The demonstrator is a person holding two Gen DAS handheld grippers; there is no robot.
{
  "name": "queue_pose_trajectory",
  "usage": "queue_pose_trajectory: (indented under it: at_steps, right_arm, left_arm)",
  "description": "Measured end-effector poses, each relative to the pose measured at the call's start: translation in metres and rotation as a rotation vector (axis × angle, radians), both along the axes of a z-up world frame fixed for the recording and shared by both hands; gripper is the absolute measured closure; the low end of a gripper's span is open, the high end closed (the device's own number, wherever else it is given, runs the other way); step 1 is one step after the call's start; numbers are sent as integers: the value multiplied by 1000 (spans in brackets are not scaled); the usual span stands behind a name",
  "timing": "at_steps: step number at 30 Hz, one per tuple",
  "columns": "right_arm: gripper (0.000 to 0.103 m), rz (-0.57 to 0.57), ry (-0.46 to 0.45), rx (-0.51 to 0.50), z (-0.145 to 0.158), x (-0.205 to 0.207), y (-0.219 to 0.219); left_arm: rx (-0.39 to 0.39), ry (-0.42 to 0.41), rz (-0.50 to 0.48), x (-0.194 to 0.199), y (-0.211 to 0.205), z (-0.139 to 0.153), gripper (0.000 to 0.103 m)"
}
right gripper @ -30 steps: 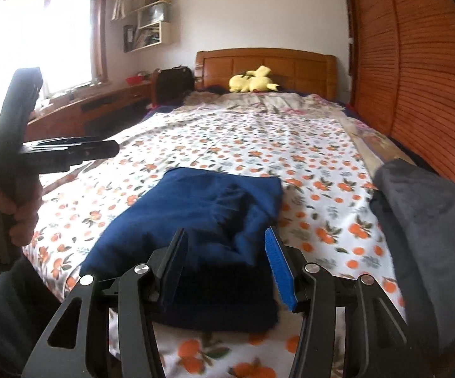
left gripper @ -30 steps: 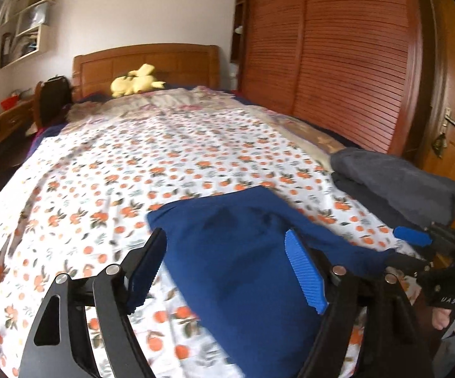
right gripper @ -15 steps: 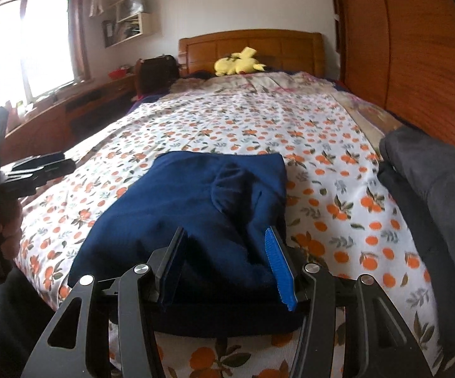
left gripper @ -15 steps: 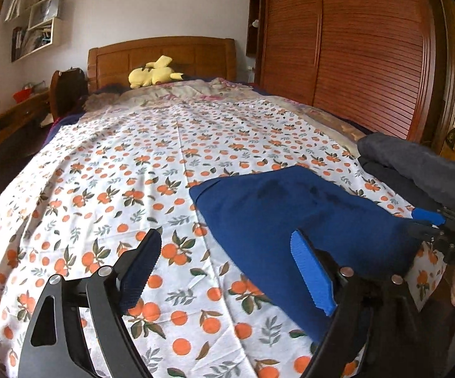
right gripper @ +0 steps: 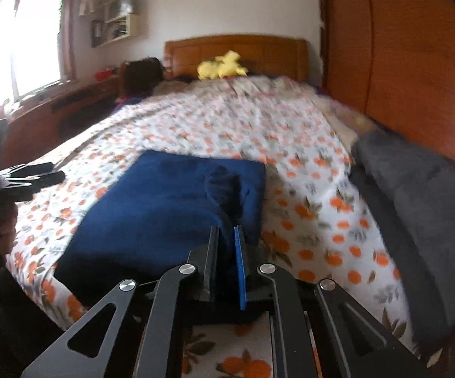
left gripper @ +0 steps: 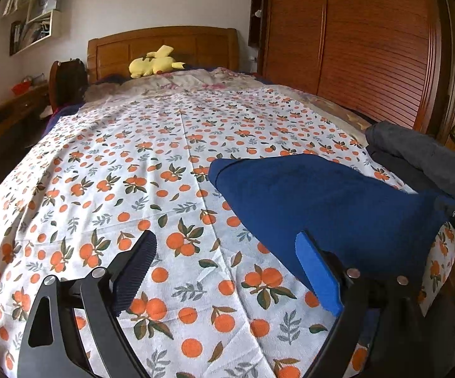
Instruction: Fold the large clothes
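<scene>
Right gripper (right gripper: 226, 252): its jaws, half open a moment before, were closing and had pinched the near edge of the blue garment (right gripper: 177, 208); cloth showed between the 2 pads.
Left gripper (left gripper: 224, 271): jaws were opening wider and held nothing; it had shifted left, off the garment and over the bare orange-print bedspread (left gripper: 133, 163).
Blue garment: lay folded at the near right of the bed, just left of the grey folded pile (right gripper: 416, 208).
Meaning: the right side looked secured, so the next fold or lift probably waited on the left gripper finding the garment's left edge.
Risk: 1 pinch point alone could let the stacked layers slide apart.
</scene>
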State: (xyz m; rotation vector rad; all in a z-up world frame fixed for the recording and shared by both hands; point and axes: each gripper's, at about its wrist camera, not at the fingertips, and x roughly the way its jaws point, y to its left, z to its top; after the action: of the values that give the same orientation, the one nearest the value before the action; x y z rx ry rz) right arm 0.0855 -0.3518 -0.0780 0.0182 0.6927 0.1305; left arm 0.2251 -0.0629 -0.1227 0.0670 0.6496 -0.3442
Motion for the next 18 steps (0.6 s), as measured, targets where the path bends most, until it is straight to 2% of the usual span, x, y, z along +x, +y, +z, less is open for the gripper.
queue_pose_trajectory:
  at_steps: [3, 7, 9, 11, 18]
  right_arm:
    - [85, -13, 37, 42, -14, 0, -6]
    - [53, -65, 34, 74, -18, -3, -10]
    - [51, -73, 37, 90, -20, -2, -11]
    - [42, -84, 45, 98, -24, 1, -12]
    - [34, -102, 97, 115, -46, 12, -15]
  left_arm:
    - [3, 4, -10, 10, -6, -4, 7]
    - [20, -4, -33, 34, -20, -8, 6]
    - [32, -5, -42, 47, -28, -10, 6]
    - [42, -6, -52, 59, -34, -12, 6]
    - [68, 36, -53, 119, -49, -30, 6]
